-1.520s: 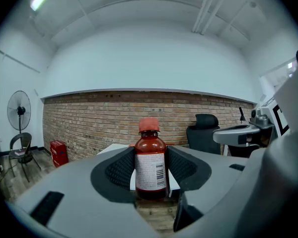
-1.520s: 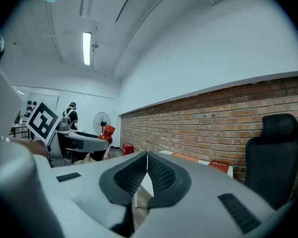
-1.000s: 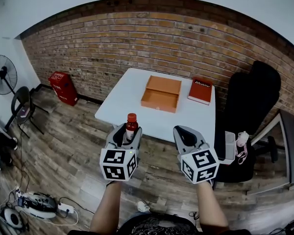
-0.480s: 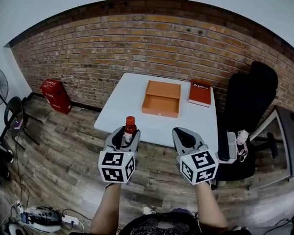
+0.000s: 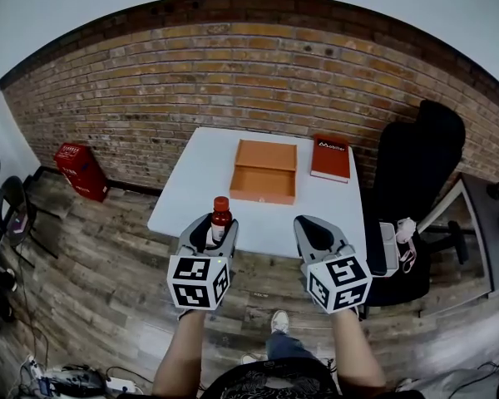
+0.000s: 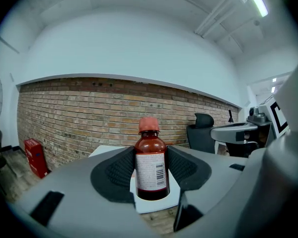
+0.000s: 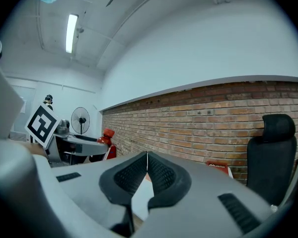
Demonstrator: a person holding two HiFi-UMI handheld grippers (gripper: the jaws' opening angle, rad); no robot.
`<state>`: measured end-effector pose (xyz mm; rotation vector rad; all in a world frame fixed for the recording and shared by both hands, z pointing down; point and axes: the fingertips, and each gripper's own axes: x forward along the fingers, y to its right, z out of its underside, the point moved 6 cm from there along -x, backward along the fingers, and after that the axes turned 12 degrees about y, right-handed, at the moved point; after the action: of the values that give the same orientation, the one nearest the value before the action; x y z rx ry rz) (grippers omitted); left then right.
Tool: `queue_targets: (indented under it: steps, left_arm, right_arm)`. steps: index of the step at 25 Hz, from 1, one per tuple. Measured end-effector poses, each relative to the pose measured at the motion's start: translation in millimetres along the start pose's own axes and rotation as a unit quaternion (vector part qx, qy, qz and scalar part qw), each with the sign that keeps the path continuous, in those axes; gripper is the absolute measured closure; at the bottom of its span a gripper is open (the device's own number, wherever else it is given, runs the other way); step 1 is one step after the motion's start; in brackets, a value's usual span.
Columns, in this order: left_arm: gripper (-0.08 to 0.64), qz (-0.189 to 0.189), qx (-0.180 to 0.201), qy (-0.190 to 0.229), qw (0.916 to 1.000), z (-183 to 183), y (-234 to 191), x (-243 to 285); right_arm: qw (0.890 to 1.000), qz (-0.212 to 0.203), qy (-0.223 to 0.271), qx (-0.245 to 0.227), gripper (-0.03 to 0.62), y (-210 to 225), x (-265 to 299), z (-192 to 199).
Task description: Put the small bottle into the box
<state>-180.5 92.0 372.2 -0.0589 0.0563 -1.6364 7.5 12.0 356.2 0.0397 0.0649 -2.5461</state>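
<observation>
A small brown bottle [image 5: 220, 220] with a red cap and a white label stands upright between the pads of my left gripper [image 5: 214, 228], which is shut on it; in the left gripper view the bottle [image 6: 151, 166] fills the gap of that gripper [image 6: 150, 172]. The open orange box [image 5: 264, 171] lies on the white table [image 5: 201, 188], well ahead of both grippers. My right gripper [image 5: 315, 233] hangs beside the left one, short of the table's near edge. In the right gripper view its pads meet with nothing between them, so the right gripper [image 7: 147, 168] is shut.
A red book [image 5: 330, 158] lies on the table right of the box. A black office chair [image 5: 416, 198] stands at the table's right. A brick wall [image 5: 233, 90] runs behind. A red container [image 5: 81, 171] sits on the wooden floor at left. My shoe [image 5: 278, 322] shows below.
The view has shifted: the table and box sit slightly left of where they were, and the fan at left has slid almost out of view. Both grippers keep their pose and the bottle stays gripped.
</observation>
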Motion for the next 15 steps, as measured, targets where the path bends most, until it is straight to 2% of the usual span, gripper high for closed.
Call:
queue_targets:
  steps: [7, 15]
  left_arm:
    - [0.341, 0.009, 0.009, -0.006, 0.9999, 5, -1, 43]
    - [0.341, 0.016, 0.014, -0.016, 0.9997, 8, 0, 118]
  right_arm:
    - [1.0, 0.008, 0.002, 0.007, 0.571, 30, 25, 12]
    - [1.0, 0.014, 0.0, 0.013, 0.571, 90, 71, 20]
